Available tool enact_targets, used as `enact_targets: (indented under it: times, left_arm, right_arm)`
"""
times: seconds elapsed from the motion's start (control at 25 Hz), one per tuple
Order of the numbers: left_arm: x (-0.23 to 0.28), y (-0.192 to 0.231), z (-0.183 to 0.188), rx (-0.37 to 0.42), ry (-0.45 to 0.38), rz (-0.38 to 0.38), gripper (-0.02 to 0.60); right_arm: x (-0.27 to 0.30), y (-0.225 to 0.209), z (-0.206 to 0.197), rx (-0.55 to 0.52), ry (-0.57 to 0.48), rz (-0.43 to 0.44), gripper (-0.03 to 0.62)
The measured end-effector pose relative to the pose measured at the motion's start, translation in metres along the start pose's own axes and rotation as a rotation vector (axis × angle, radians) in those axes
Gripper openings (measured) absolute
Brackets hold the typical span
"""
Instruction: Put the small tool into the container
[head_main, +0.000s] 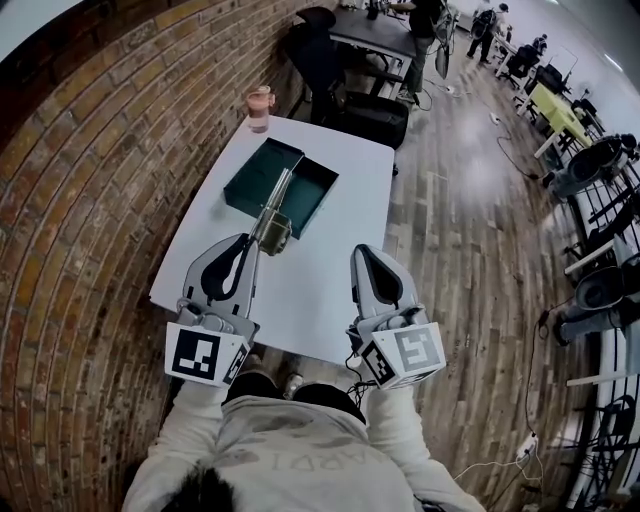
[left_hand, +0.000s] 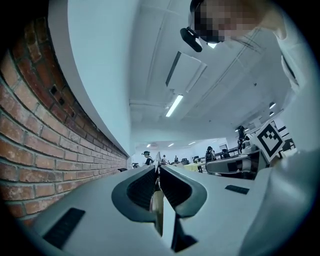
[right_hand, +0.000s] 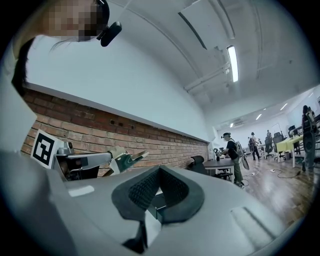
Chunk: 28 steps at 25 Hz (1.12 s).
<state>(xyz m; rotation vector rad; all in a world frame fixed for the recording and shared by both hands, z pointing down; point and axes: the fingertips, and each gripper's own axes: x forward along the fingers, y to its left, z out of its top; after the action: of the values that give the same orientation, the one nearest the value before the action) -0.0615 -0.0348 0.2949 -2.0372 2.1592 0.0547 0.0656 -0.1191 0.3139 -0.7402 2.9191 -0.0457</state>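
Green container (head_main: 256, 172) had no small tool (head_main: 272, 227) yet. We pinched it in the left gripper (head_main: 252, 240) jaws; right gripper (head_main: 366, 253) jaws were closed, empty.

Right gripper (right_hand: 160, 168) fingers pressed together, empty — beyond, left gripper (right_hand: 113, 159) grips the small tool (right_hand: 129, 160).

Room: brick wall (head_main: 70, 200) left — wood floor (head_main: 470, 230) right; white table (head_main: 355, 200); ceiling strip lights (left_hand: 174, 106).
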Motion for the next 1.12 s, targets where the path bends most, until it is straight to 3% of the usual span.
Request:
enact_targets:
  times: [0.24, 0.76, 1.12]
  left_arm:
    - [0.024, 0.026, -0.011, -0.013, 0.012, -0.011, 0.032]
    - [0.100, 0.079, -0.034, -0.039, 0.048, -0.142, 0.032]
    - [0.158, 0.102, -0.090, -0.096, 0.130, -0.231, 0.032]
  right_arm:
    - [0.033, -0.006, -0.009, 0.010, 0.008, -0.013, 0.011]
    - [0.103, -0.027, -0.014, 0.014, 0.018, -0.130, 0.011]
    - [0.130, -0.050, -0.034, 0.028, 0.057, -0.258, 0.011]
